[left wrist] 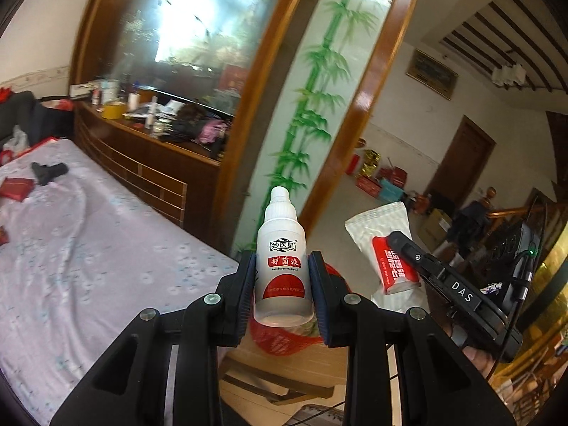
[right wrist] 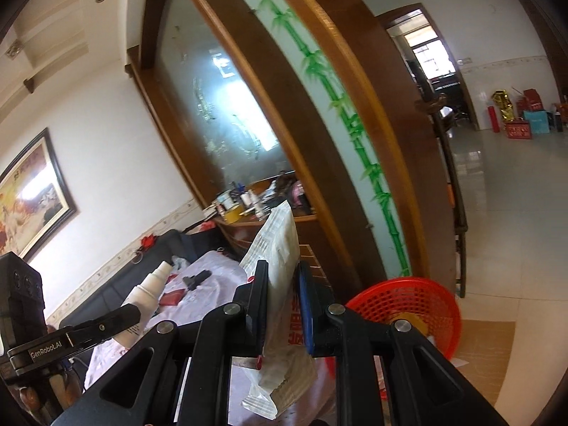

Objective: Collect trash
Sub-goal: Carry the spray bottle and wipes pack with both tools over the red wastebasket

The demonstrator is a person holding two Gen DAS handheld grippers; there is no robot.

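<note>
1. Left wrist view: bed with pale floral sheet point(left wrist: 88, 248) fills 9 o'clock.
2. Red mesh basket point(right wrist: 408, 305) sits on the floor at 4 o'clock of the right wrist view (rim partly hidden).
3. Right gripper point(right wrist: 282, 305) pinches a white wrapper point(right wrist: 280, 248), edge-on, upright.
4. Left gripper point(left wrist: 282, 291) clamps a small white bottle point(left wrist: 284, 266), cap toward 12 o'clock, above the basket.

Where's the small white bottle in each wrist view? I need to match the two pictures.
Left wrist view: white bottle at lower centre, upright, clamped in the left gripper.
Right wrist view: white bottle at lower left, tilted, held by that gripper entering from the left edge.
Shared landmark: the red basket, low in both views.
</note>
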